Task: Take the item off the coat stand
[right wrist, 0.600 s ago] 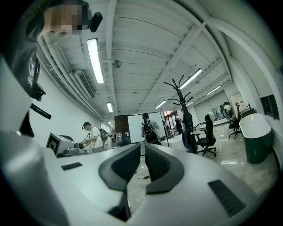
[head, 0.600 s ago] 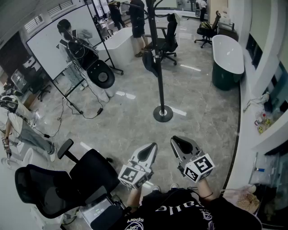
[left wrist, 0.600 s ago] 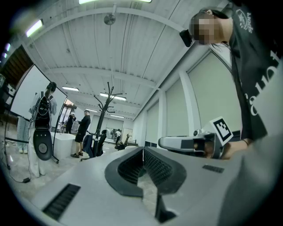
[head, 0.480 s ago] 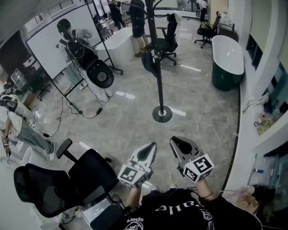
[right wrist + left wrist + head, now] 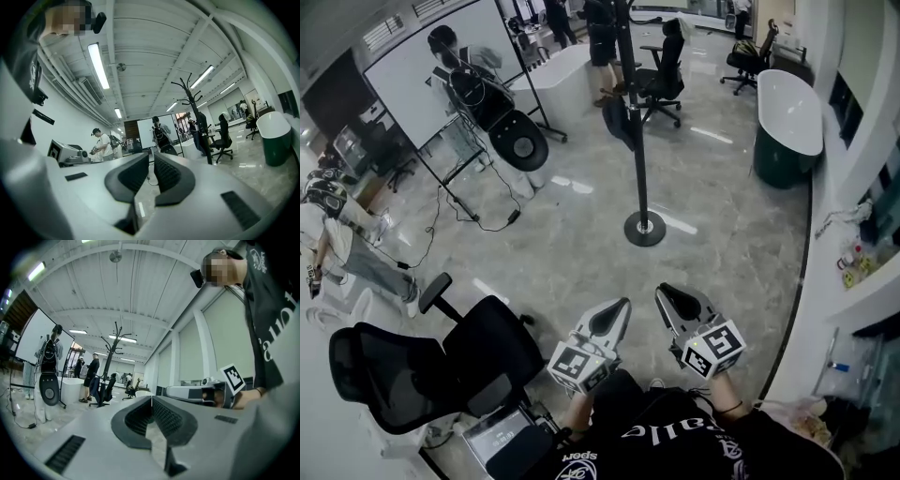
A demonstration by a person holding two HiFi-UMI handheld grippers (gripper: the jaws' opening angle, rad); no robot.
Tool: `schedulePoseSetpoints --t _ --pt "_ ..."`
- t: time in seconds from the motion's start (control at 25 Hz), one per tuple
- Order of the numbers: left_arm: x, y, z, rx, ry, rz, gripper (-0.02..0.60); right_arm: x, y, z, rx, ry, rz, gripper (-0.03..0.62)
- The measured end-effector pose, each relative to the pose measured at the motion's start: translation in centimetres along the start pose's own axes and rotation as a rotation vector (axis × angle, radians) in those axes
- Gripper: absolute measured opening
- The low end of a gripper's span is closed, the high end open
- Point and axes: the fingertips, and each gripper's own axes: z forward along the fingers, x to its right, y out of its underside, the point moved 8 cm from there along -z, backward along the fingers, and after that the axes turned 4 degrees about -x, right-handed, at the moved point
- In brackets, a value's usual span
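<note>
**Stand not yet reached, both grippers shut**

The coat stand (image 5: 638, 169) is seen in the upper middle of the head view, well apart from both grippers, with bare floor (image 5: 581, 272) between. A dark item (image 5: 619, 122) is hung partway up the pole; whether it is a jacket or a bag cannot be told.

The left gripper (image 5: 619, 306) and the right gripper (image 5: 666, 296) are held level, side by side, at the bottom of the frame. Both pairs of jaws are closed on nothing, with the tips met or all but met.

The approach is judged to be the step in hand. The gap is best closed first, with the office chair (image 5: 441, 375) at lower left kept clear of. The jaws ought to be opened before the item is reached. The item is better lifted up off its hook than dragged sideways, lest the stand be tipped.
</note>
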Motion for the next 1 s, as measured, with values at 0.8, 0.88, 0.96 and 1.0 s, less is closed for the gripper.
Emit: schedulePoseSetpoints --t 0.8,0.88,0.96,1.0 --pt "-20.9 -3.3 1.0 -0.003 0.007 0.077 0.005 0.1 0.5 21.4 -0.038 -0.021 0.047 0.041" --pt "-24.8 -4.2 0.6 0.002 0.004 0.076 0.005 -0.6 0.1 25.1 -0.028 -0.017 0.048 0.041" --pt "-28.4 -4.8 0.2 0.009 0.003 0.071 0.005 -1.4 -0.3 28.7 -0.018 -0.017 0.048 0.041" --pt "-30.0 -4.8 0.0 0.015 0.003 0.07 0.005 -1.7 -0.4 30.3 -0.016 -0.016 0.047 0.041"
